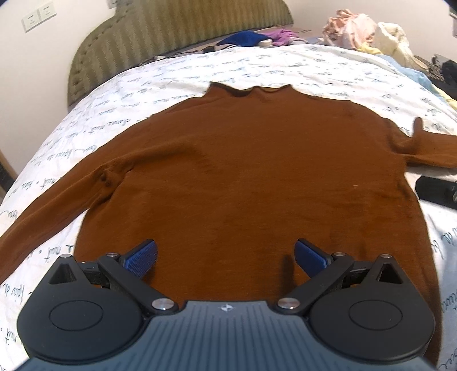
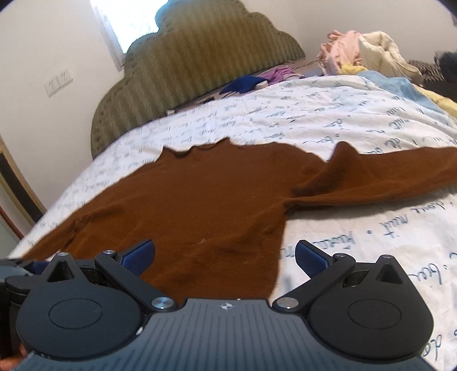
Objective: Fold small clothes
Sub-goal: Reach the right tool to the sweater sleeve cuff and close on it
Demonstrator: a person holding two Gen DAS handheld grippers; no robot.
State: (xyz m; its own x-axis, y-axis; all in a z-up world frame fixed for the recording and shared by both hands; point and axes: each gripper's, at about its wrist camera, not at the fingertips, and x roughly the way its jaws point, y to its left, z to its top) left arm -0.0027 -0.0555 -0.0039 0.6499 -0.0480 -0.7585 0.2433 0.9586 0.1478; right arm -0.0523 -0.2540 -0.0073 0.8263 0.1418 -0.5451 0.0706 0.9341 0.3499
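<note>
The bed (image 1: 328, 71) is covered by a white sheet with script print. A brown sweater (image 1: 242, 177) is spread flat on it, sleeves out. Both the left hand-held gripper (image 1: 225, 256) and right hand-held gripper (image 2: 225, 256) are held wide, empty, above its hem.

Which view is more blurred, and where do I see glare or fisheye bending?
Right wrist view: softer, the sweater edge and the bedsheet print smeared, and the window blown out white. Left wrist view: sharper, even light, a short shadow beside the left gripper on the cloth. Both views: the bed curves strongly toward the corners, which go dark.
</note>
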